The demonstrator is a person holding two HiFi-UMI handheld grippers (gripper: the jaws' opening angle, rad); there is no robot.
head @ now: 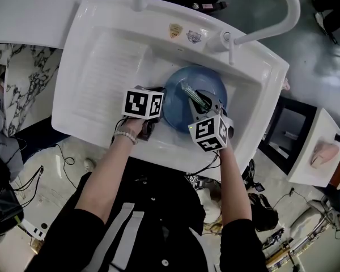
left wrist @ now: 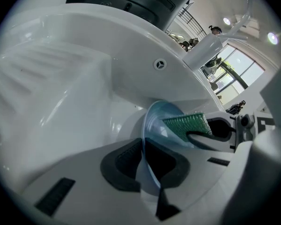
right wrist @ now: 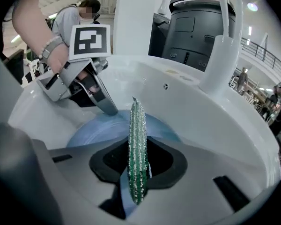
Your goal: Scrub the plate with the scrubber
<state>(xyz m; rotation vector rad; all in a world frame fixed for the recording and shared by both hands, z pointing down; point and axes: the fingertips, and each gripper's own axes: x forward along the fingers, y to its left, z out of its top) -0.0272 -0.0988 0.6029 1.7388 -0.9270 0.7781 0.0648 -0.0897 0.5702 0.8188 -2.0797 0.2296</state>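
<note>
Clamping: left hand-held gripper [left wrist: 143, 161] nearly closed on rim of plate [head: 178, 112] | right hand-held gripper [right wrist: 136, 162] pinching scrubber [right wrist: 136, 130]

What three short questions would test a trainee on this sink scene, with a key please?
1. True or false: the left gripper is shut on the rim of the blue plate.
2. What does the right gripper hold? A) a green scrubber B) a metal spoon C) nothing
3. Fill in: the plate is in the basin of the white ____.
Key: 1 true; 2 A; 3 sink.
</note>
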